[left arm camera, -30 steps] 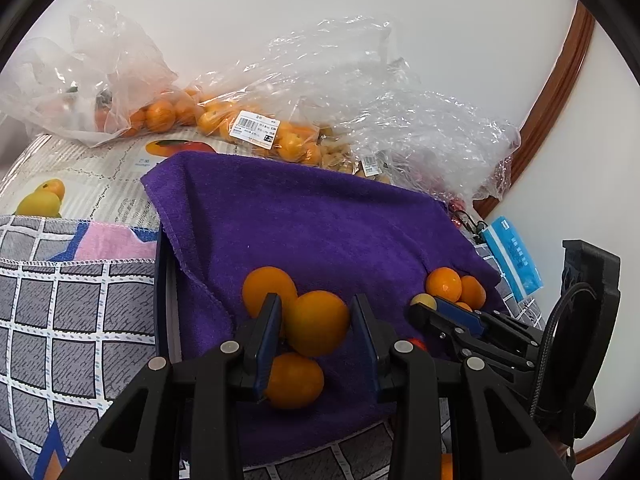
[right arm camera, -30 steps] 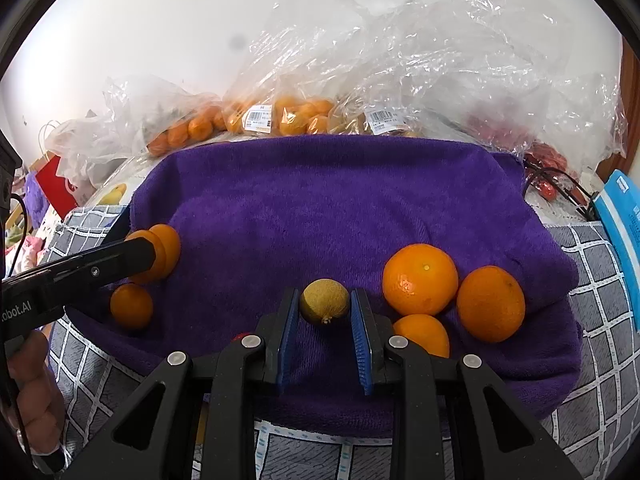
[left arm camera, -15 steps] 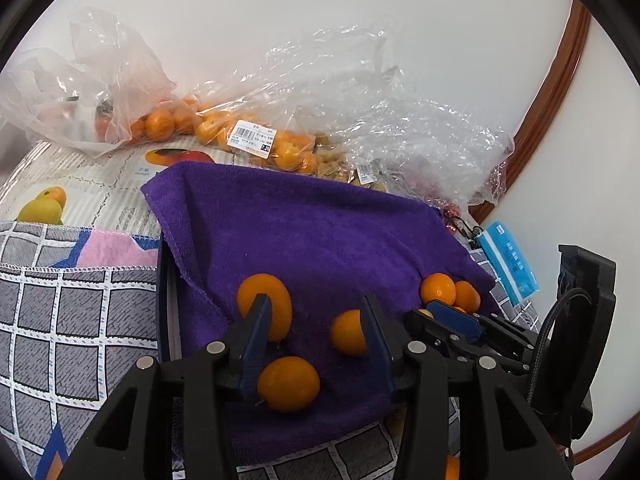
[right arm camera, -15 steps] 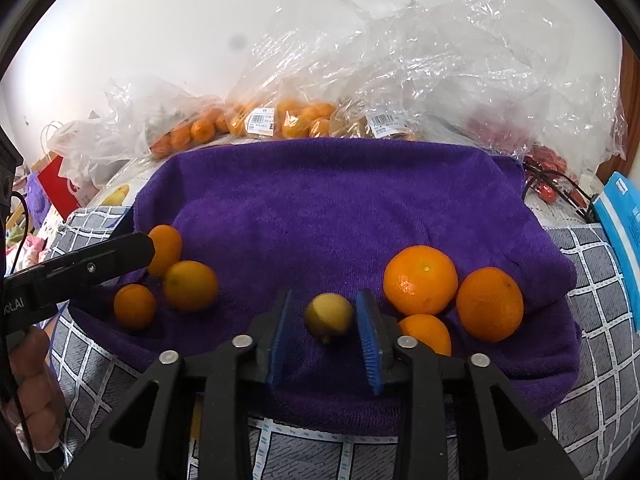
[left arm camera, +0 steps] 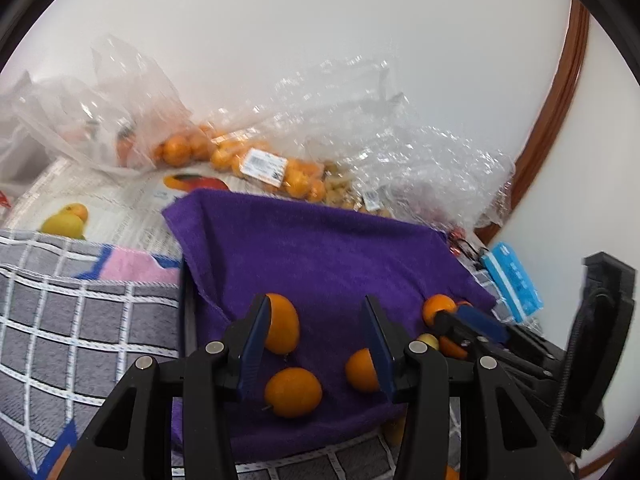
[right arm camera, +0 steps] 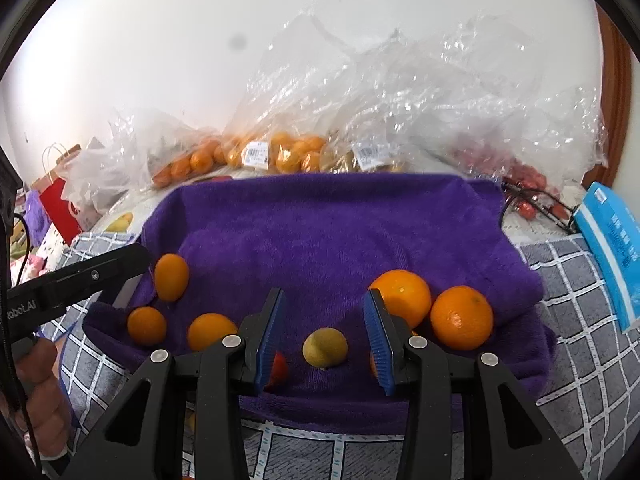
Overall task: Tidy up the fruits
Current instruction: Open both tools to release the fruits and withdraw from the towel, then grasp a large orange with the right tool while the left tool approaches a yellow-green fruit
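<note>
A purple towel (left arm camera: 320,248) (right arm camera: 320,232) holds loose fruit. In the left wrist view three small oranges lie near its front edge: one (left arm camera: 283,323) by the left finger, one (left arm camera: 293,392) in front, one (left arm camera: 360,370) by the right finger. My left gripper (left arm camera: 316,340) is open and empty above them. In the right wrist view a small yellow-green lemon (right arm camera: 325,347) lies on the towel between the open fingers of my right gripper (right arm camera: 325,334), untouched. Two large oranges (right arm camera: 402,298) (right arm camera: 462,317) sit to its right; three small oranges (right arm camera: 171,277) (right arm camera: 147,325) (right arm camera: 212,331) sit to its left.
Clear plastic bags (right arm camera: 280,152) (left arm camera: 260,160) of oranges and other fruit lie along the wall behind the towel. A blue packet (right arm camera: 612,252) lies at the right. A grey checked cloth (left arm camera: 80,320) covers the table front. A red fruit (right arm camera: 278,368) peeks out by the right gripper's left finger.
Both grippers opened. The left one let go of its orange, which rolled right on the towel. The right one released the lemon. Both pulled back and up.
</note>
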### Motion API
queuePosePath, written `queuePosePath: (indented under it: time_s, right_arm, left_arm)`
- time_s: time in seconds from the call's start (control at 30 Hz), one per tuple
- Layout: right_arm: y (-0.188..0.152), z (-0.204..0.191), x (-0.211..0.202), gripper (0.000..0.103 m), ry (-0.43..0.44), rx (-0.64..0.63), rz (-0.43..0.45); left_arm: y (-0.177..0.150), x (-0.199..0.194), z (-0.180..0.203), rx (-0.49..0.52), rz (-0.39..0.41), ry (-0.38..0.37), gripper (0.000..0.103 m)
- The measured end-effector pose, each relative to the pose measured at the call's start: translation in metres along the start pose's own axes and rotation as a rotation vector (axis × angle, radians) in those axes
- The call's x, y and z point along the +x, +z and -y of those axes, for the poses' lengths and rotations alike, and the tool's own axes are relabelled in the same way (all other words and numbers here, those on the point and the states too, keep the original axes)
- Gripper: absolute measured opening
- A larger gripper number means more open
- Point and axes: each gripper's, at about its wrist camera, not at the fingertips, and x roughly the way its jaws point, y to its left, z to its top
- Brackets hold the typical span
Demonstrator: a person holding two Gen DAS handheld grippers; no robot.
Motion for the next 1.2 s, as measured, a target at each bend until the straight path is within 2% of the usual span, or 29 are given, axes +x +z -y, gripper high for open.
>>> queuePosePath:
  time_s: [0.07, 0.17, 0.3, 0.37, 0.43, 0.47, 0.67, 0.87, 1.0, 1.07, 1.2]
  right_arm:
    - [0.001, -0.004, -0.006, 0.041, -0.029, -0.017, 0.026]
    - [0.005, -0.006, -0.01, 0.041, -0.018, -0.028, 0.04]
    - [0.013, -0.007, -0.024, 0.041, -0.057, -0.008, 0.075]
    - [0.016, -0.007, -0.035, 0.044, -0.049, 0.029, 0.066]
    - [0.016, -0.008, -0.042, 0.053, -0.019, 0.044, 0.041]
    - [0.013, -0.009, -0.046, 0.053, -0.008, 0.044, 0.024]
    - [-0.025, -0.036, -0.066, 0.053, -0.108, -0.065, -0.015]
    - [-0.069, -0.054, -0.077, 0.053, -0.017, -0.058, -0.076]
    - [-0.084, -0.055, -0.069, 0.053, 0.045, -0.024, -0.132]
    - [-0.09, -0.055, -0.066, 0.053, 0.059, -0.005, -0.149]
    - [-0.097, -0.059, -0.057, 0.052, 0.057, -0.009, -0.181]
  left_arm:
    - [0.001, -0.003, 0.001, 0.005, 0.022, 0.03, 0.044]
    - [0.006, -0.011, 0.004, 0.007, 0.039, 0.045, 0.044]
    - [0.01, -0.028, 0.01, 0.033, 0.077, 0.068, 0.044]
    - [0.009, -0.037, 0.011, 0.038, 0.069, 0.073, 0.044]
    - [0.004, -0.048, 0.01, 0.05, 0.071, 0.076, 0.044]
    - [0.002, -0.052, 0.008, 0.055, 0.071, 0.09, 0.044]
    - [-0.027, -0.073, -0.02, -0.001, -0.019, 0.122, 0.044]
    - [-0.069, -0.082, -0.043, -0.004, -0.106, 0.169, 0.044]
    - [-0.085, -0.086, -0.049, -0.037, -0.143, 0.154, 0.044]
    - [-0.088, -0.087, -0.048, -0.035, -0.144, 0.153, 0.044]
    - [-0.097, -0.083, -0.042, 0.01, -0.167, 0.202, 0.044]
